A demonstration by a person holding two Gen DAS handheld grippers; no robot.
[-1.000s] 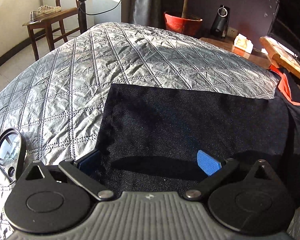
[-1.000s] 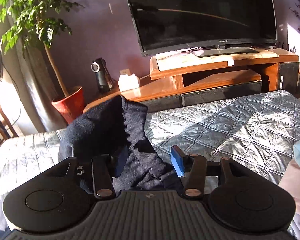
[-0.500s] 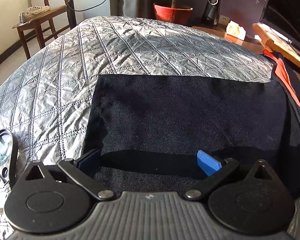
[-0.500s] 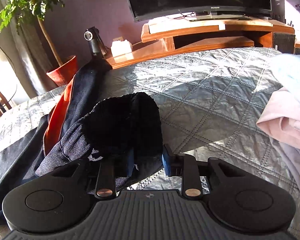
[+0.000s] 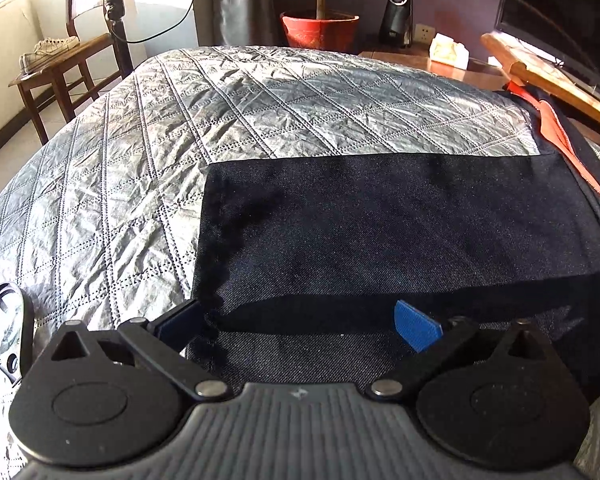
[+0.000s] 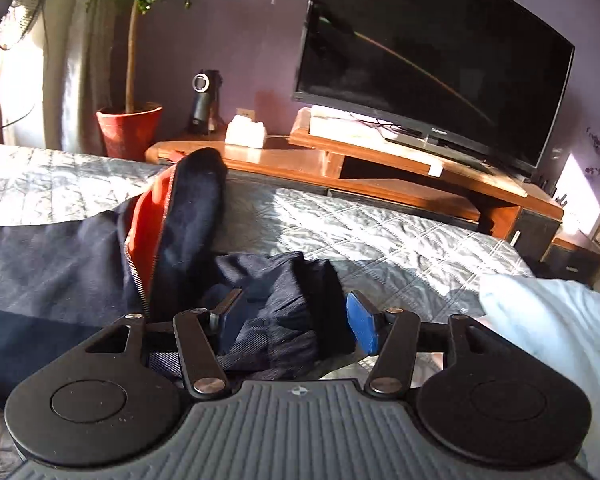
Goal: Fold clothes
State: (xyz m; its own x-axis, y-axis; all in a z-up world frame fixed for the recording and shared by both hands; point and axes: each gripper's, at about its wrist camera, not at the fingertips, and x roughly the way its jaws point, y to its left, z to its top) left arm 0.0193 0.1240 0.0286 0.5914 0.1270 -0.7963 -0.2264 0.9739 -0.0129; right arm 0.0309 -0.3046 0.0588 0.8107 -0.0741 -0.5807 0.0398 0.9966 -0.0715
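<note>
The dark jacket (image 5: 380, 232) lay flat on the quilted bed (image 5: 148, 168). The left gripper (image 5: 300, 326) stood open over its hem. The right gripper (image 6: 296, 320) was opening around the bunched sleeve (image 6: 284, 304); release should finish before withdrawing.

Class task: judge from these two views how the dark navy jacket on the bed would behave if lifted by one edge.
The navy jacket is probably floppy: its cuff bunches between the opening right gripper. It likely drapes rather than holds shape, since its folded panel lies flat on the quilt. The zip edge may add slight stiffness.
</note>
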